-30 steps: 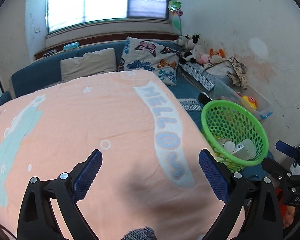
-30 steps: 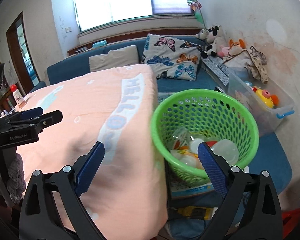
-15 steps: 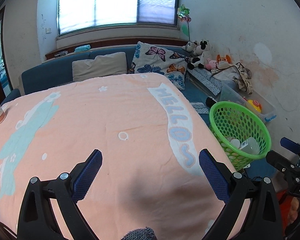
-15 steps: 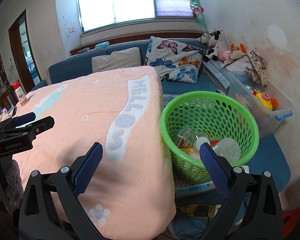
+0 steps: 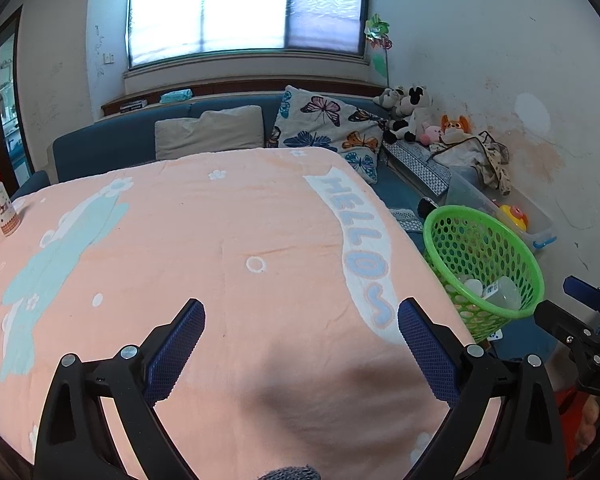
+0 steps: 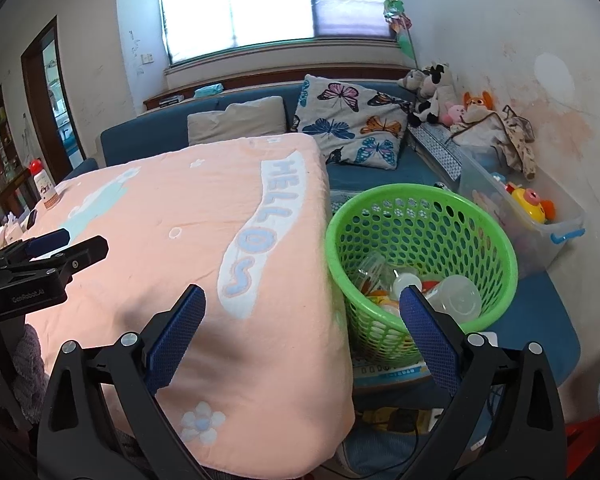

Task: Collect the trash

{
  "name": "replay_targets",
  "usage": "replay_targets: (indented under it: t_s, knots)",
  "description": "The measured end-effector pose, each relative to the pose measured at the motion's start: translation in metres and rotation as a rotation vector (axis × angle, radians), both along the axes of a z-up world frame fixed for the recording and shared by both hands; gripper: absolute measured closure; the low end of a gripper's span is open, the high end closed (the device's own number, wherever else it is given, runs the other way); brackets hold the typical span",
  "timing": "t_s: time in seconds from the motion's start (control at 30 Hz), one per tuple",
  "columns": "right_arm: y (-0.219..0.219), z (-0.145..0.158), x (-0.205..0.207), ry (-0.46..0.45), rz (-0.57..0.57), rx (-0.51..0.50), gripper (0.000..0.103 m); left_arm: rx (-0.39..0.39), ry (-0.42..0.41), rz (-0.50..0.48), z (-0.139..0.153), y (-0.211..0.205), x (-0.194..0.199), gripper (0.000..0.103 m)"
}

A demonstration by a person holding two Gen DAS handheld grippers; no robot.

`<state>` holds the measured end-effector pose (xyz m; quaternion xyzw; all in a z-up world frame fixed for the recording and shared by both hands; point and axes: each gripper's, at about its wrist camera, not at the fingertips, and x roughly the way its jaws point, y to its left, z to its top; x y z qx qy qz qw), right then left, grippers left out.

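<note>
Holding both my left gripper (image 5: 300, 344) and right gripper (image 6: 300, 332) wide and empty, I am eyeing light, crushable bottles (image 6: 456, 300) lying in the green basket (image 6: 496, 240); gripping mid-body seems safest.

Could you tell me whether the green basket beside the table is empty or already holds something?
Not empty. The green basket holds several clear plastic bottles and other pieces at its bottom.

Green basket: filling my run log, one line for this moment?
left gripper open | right gripper open | green basket holds bottles
</note>
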<state>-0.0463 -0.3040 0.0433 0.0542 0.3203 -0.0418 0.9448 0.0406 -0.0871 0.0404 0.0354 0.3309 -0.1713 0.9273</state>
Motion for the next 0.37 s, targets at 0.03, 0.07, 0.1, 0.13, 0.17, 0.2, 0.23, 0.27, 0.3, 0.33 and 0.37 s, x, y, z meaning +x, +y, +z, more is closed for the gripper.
replay_targets:
  t_s: [0.03, 0.07, 0.1, 0.13, 0.17, 0.2, 0.23, 0.27, 0.3, 0.33, 0.37]
  knots:
    - [0.0005, 0.0000, 0.0003, 0.001, 0.002, 0.000, 0.006, -0.001, -0.001, -0.001, 0.0001, 0.0002, -0.0004, 0.009]
    - [0.0009, -0.0002, 0.0003, 0.001, 0.004, 0.000, 0.006, 0.000, -0.001, -0.001, -0.0002, 0.0001, -0.0007, 0.009]
    - [0.0010, -0.0004, 0.0003, 0.000, 0.005, -0.002, 0.006, 0.002, -0.001, -0.001, -0.0001, 0.0002, -0.0007, 0.009]
    - [0.0005, -0.0004, 0.0007, 0.000, 0.005, -0.002, 0.006, 0.002, 0.000, -0.004, -0.0002, 0.0003, -0.0009, 0.009]
    - [0.0010, -0.0005, 0.0004, 0.001, 0.005, -0.001, 0.006, 0.005, 0.001, -0.003, -0.0008, 0.0004, -0.0013, 0.009]
    - [0.0010, -0.0005, 0.0002, 0.001, 0.005, 0.000, 0.006, 0.008, 0.000, -0.002, -0.0009, 0.0005, -0.0014, 0.009]
    - [0.0015, -0.0006, -0.0002, 0.001, 0.006, 0.002, 0.006, 0.010, 0.001, -0.003, -0.0010, 0.0000, -0.0016, 0.009]
    - [0.0022, -0.0008, 0.0000, 0.001, 0.008, 0.002, 0.006, 0.011, 0.004, 0.000, -0.0019, 0.0006, -0.0012, 0.009]
    - [0.0029, -0.0005, 0.0008, 0.002, 0.008, 0.001, 0.006, 0.008, 0.008, 0.001, -0.0023, 0.0009, -0.0011, 0.009]
    - [0.0028, -0.0004, 0.0008, 0.002, 0.009, 0.002, 0.006, 0.006, 0.010, 0.002, -0.0025, 0.0011, -0.0008, 0.009]
    - [0.0035, -0.0005, 0.0011, 0.002, 0.012, 0.003, 0.006, 0.007, 0.011, 0.005, -0.0030, 0.0017, -0.0006, 0.009]
